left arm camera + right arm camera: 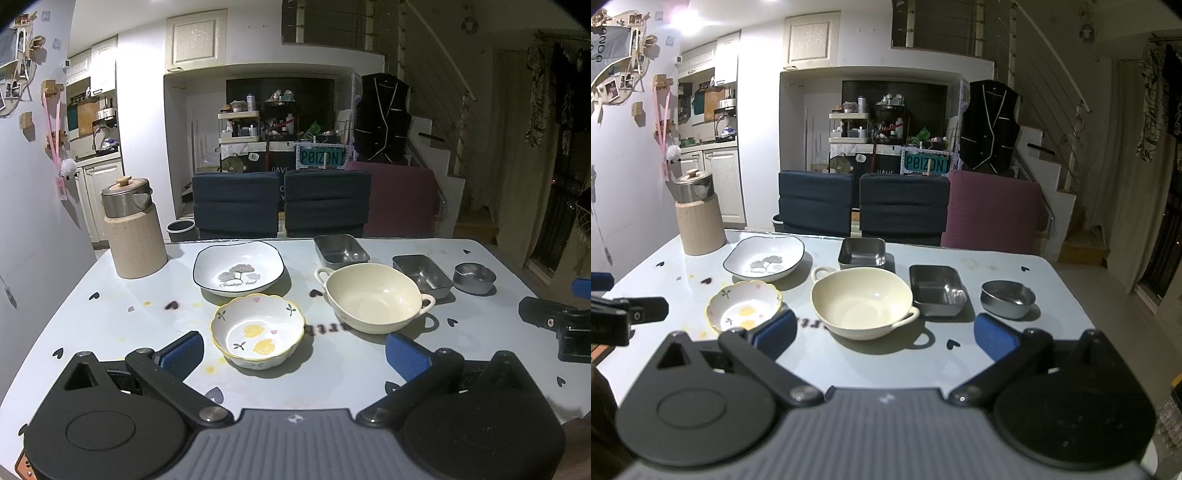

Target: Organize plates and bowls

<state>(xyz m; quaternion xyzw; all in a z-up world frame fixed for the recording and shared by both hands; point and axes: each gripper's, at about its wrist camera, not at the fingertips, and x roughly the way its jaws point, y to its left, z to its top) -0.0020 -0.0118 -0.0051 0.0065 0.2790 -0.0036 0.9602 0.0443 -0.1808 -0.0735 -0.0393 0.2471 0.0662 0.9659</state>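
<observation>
Right gripper [884, 338] spread wide, empty, above the table [849, 365] — cream two-handled bowl [862, 302] straight ahead. Lemon-print bowl [744, 306] to its left, ginkgo plate [764, 263] behind that. Steel rectangular tray [938, 290] and round steel bowl [1007, 298] to the right.

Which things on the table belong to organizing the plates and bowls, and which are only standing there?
For the job:
ginkgo plate
lemon bowl
cream bowl with handles
two steel trays
round steel bowl

Only standing there:
beige jug with lid
chairs behind the table
</observation>
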